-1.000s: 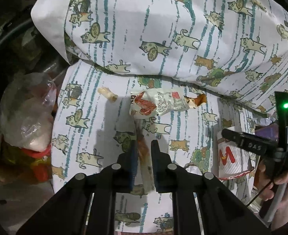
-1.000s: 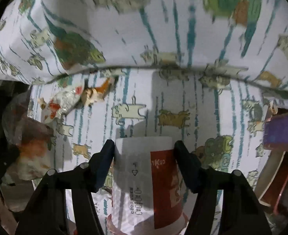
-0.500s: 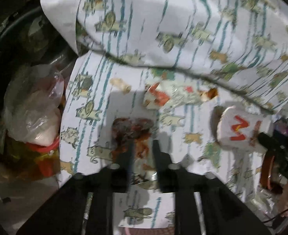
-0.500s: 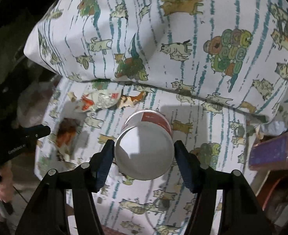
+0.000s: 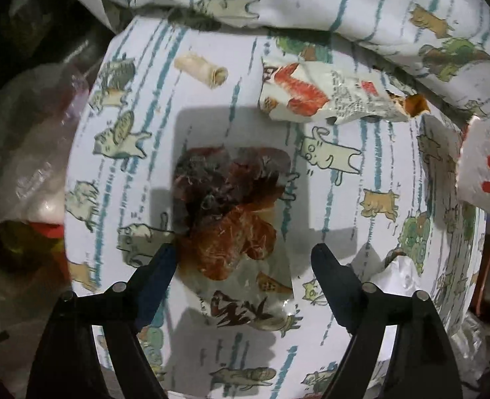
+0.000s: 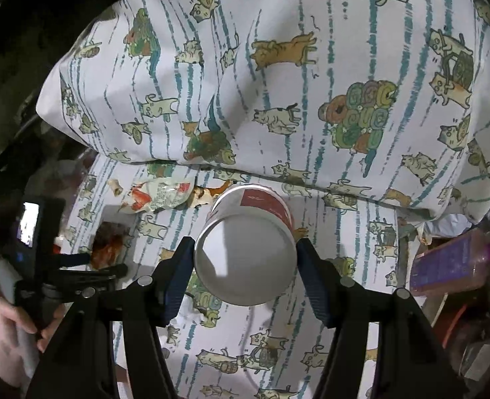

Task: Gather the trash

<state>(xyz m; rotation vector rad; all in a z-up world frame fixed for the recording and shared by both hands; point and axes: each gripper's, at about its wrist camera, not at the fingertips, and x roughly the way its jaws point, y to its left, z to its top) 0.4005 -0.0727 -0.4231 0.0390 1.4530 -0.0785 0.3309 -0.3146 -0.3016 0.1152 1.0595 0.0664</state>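
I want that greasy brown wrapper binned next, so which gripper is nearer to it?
Left. The left gripper hangs open right over the greasy brown wrapper. The right gripper is off to the side, holding the paper cup.

A bed sheet printed with cats and teal stripes carries the litter. On it lie a clear wrapper smeared red-brown near the middle, a crumpled white-and-red packet farther right, and a small paper roll far left.

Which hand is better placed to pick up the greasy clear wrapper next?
Left. Its tongs hang open right over the greasy wrapper, while the right tongs are already full, clamped on the paper cup.
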